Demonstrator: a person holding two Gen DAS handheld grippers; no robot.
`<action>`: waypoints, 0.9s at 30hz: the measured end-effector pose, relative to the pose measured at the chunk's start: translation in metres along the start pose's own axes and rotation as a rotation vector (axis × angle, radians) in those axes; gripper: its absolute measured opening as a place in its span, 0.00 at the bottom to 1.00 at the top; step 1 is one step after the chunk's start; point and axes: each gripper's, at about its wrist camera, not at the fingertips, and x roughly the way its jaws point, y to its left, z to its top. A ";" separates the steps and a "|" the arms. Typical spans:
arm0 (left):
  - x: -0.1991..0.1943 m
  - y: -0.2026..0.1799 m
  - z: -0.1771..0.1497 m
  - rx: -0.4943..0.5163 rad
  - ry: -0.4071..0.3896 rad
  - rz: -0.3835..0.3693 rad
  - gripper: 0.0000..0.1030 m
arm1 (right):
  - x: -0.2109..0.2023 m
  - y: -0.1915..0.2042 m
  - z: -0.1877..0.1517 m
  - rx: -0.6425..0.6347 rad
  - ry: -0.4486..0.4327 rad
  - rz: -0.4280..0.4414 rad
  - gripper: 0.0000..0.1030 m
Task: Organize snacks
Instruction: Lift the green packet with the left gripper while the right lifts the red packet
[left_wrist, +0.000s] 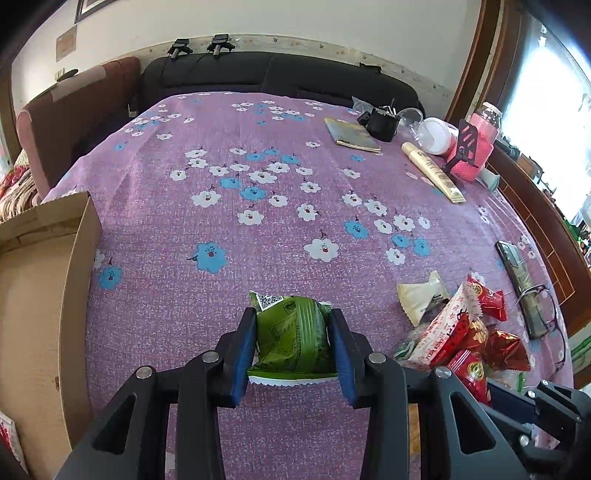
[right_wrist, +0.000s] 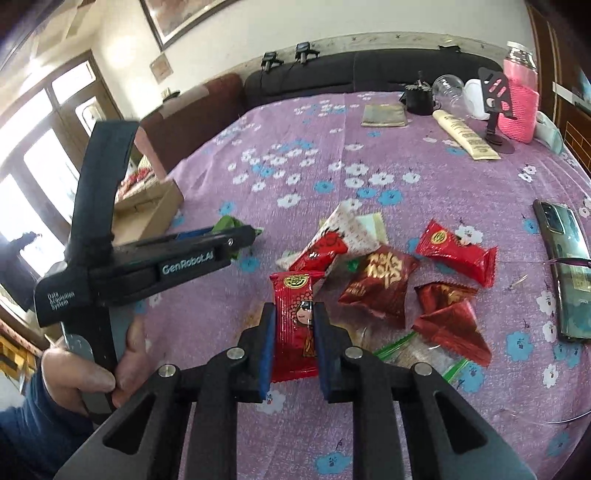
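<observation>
Pick step: left gripper (left_wrist: 291, 343) jaws pinch green packet (left_wrist: 291, 332), right gripper (right_wrist: 293, 347) jaws pinch red packet (right_wrist: 295, 325); next, carry both to cardboard box (left_wrist: 40, 280) at 9 o'clock.

Bright daylight, blown-out windows (right_wrist: 33, 177), strong fisheye bending at edges, mild softness

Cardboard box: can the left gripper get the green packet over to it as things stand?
Probably yes. The left gripper holds the green packet, and only bare tablecloth lies between it and the cardboard box on its left.
</observation>
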 end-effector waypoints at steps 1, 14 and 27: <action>0.000 0.000 0.000 -0.002 -0.001 -0.003 0.39 | 0.000 -0.001 0.000 0.006 -0.001 0.001 0.18; -0.015 -0.004 0.004 -0.008 -0.044 -0.046 0.39 | 0.004 0.000 -0.002 0.015 0.014 -0.001 0.18; -0.031 -0.014 0.004 0.029 -0.103 -0.066 0.37 | 0.004 0.000 -0.003 0.024 -0.005 -0.016 0.18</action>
